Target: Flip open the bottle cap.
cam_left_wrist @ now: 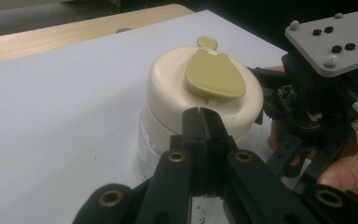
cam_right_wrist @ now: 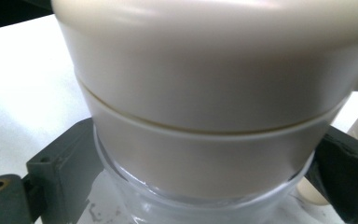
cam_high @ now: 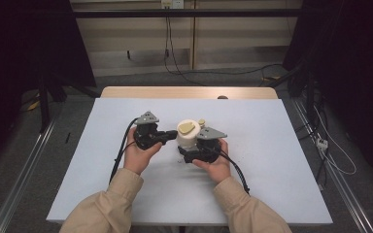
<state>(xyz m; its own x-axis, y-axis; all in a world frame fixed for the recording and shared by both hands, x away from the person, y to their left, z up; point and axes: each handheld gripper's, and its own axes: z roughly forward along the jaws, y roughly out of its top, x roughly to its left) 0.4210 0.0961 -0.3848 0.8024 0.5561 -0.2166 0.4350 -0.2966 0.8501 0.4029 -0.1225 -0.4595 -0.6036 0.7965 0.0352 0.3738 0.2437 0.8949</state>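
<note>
My right gripper (cam_high: pixel 188 154) clamps the jar (cam_high: pixel 187 141) low, below its cream lid (cam_left_wrist: pixel 186 93). My left gripper (cam_left_wrist: pixel 200 122), fingers pressed together, sits against the lid's edge. I'd hold the jar steady and nudge the flap (cam_left_wrist: pixel 214 74) gently.

Your tabletop (cam_high: pixel 252 160) is covered by a pale white sheet, with a strip of bare wood showing along its far edge. A cream-lidded jar (cam_high: pixel 187 133) with a clear glass base stands on it near the middle, slightly toward the far side.
</note>
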